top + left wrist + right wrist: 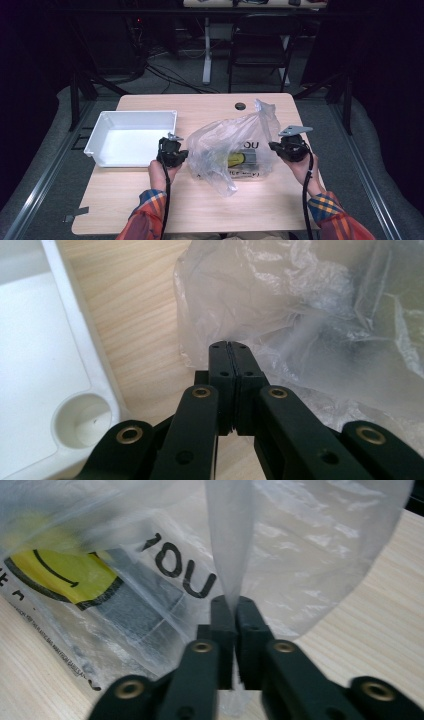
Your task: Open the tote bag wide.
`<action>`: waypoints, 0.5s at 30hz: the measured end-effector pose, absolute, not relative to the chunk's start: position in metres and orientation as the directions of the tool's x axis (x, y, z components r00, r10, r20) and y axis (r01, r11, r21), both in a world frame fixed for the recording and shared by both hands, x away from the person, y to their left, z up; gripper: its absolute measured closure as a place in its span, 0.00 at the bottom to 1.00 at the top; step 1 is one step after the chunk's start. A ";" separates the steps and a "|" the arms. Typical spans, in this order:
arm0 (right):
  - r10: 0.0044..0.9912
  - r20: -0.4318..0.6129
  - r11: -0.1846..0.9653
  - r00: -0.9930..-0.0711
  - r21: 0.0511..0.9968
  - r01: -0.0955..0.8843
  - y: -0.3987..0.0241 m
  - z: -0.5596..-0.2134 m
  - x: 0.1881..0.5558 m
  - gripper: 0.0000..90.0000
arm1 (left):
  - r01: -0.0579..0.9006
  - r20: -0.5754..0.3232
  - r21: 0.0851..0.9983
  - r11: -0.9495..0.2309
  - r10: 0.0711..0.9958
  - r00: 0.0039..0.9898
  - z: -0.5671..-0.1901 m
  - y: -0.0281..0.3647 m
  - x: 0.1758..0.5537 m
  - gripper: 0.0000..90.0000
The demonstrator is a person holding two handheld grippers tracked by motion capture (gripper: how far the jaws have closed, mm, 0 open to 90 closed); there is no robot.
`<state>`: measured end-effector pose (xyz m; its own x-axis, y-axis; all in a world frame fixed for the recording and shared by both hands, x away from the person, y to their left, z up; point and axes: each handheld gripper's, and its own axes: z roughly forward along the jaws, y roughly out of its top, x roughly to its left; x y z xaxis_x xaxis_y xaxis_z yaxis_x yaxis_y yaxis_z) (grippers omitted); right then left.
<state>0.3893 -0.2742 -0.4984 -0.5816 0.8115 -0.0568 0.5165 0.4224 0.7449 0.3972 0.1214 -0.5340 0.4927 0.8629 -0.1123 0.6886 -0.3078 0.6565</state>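
Observation:
A clear plastic bag (225, 140) printed with black letters and a yellow smiley lies puffed up on the wooden table (200, 205). A grey boxy item (247, 157) sits inside it, seen through the film (135, 612). My right gripper (273, 146) is shut on a twisted strip of the bag (227, 540) that rises from its tips (231, 600). My left gripper (184, 154) is shut at the bag's left edge (200, 325); the film meets its tips (230, 344) and seems pinched there.
A white plastic bin (100, 135) stands on the table left of the bag, close beside my left gripper; its rim (85, 340) shows in the left gripper view. A cable hole (240, 106) marks the table's far edge. A dark chair (260, 40) stands beyond the table.

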 end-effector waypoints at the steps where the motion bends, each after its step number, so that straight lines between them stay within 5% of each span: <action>1: 0.816 -0.049 0.414 -0.577 0.745 0.522 -0.277 -0.498 0.389 1.00 | 0.689 -0.107 0.655 -0.311 0.864 0.492 -0.534 0.122 0.397 0.99; 15: 0.857 -0.021 0.379 -0.515 0.703 0.602 -0.301 -0.512 0.397 1.00 | 0.698 -0.082 0.652 -0.298 0.887 0.455 -0.534 0.125 0.398 1.00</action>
<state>0.3966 -0.3005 -0.5116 -0.5149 0.8570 -0.0207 0.6020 0.3787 0.7030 0.3980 0.1250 -0.5342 0.4548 0.8868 -0.0816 0.6976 -0.2979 0.6516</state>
